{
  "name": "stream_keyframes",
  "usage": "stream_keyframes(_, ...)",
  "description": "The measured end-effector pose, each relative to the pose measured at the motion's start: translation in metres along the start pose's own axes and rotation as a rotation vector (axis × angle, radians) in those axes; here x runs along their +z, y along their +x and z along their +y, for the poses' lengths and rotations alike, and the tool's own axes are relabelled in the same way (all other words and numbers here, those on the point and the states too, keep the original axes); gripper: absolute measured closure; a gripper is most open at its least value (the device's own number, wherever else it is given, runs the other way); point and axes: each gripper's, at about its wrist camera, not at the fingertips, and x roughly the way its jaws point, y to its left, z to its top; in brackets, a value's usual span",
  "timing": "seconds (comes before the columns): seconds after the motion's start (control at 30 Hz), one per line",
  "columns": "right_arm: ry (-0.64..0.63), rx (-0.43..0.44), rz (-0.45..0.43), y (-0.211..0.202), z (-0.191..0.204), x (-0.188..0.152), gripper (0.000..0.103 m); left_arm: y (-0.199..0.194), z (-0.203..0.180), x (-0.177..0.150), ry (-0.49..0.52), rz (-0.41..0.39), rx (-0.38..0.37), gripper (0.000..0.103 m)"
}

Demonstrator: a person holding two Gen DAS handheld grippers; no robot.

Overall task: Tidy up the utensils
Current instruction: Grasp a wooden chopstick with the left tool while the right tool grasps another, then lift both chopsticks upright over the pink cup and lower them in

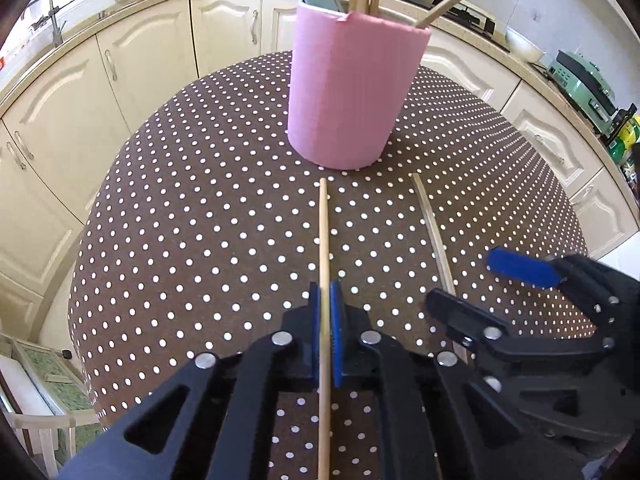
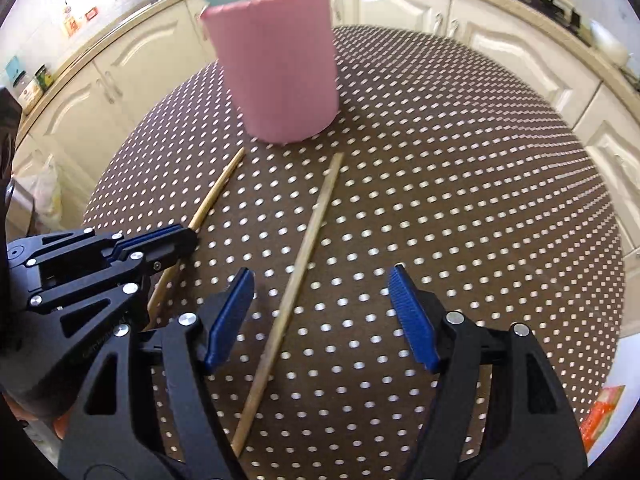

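Note:
A pink cylindrical holder [image 1: 344, 92] [image 2: 280, 64] stands on the brown polka-dot table [image 1: 192, 208], with several wooden chopsticks and a teal flat utensil sticking out of it. My left gripper [image 1: 325, 292] [image 2: 188, 236] is shut on a pale chopstick [image 1: 324, 232] [image 2: 220, 188] that lies on the cloth pointing at the holder. A second, darker chopstick [image 1: 434, 232] [image 2: 304, 248] lies to its right. My right gripper [image 2: 320, 276] [image 1: 464, 280] hovers low over it, open, blue pads on either side and not touching it.
Cream kitchen cabinets [image 1: 132, 92] curve around the table's far side. On the counter are a sink tap [image 1: 50, 16], a white bowl [image 1: 524, 46] and a green appliance [image 1: 580, 84]. An orange item [image 2: 604, 412] shows below the table's right edge.

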Motion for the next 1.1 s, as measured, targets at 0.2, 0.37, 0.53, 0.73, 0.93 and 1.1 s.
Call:
stream_keyframes(0.2, -0.069, -0.024, 0.058, 0.001, 0.001, 0.007, 0.08, -0.014, 0.001, -0.005, 0.013, -0.037, -0.019, 0.098)
stream_keyframes(0.37, -0.006, 0.051, 0.01, -0.004, -0.02, 0.009, 0.097, -0.035, 0.0, -0.009, 0.015, -0.102, -0.049, 0.098)
stream_keyframes(0.53, 0.022, 0.107, -0.076, -0.022, -0.03, -0.001, 0.097, -0.062, -0.005, -0.006, 0.037, -0.209, -0.058, 0.098)
stream_keyframes(0.73, 0.047, 0.176, -0.232, -0.069, -0.035, -0.004, 0.097, -0.101, -0.018, -0.008, 0.066, -0.349, -0.082, 0.098)
stream_keyframes(0.93, 0.043, 0.229, -0.378, -0.115, -0.038, -0.014, 0.097, -0.129, -0.03, -0.004, 0.09, -0.476, -0.106, 0.098)
stream_keyframes(1.1, 0.045, 0.244, -0.454, -0.137, -0.04, -0.013, 0.097, -0.14, -0.036, 0.001, 0.095, -0.536, -0.131, 0.098)
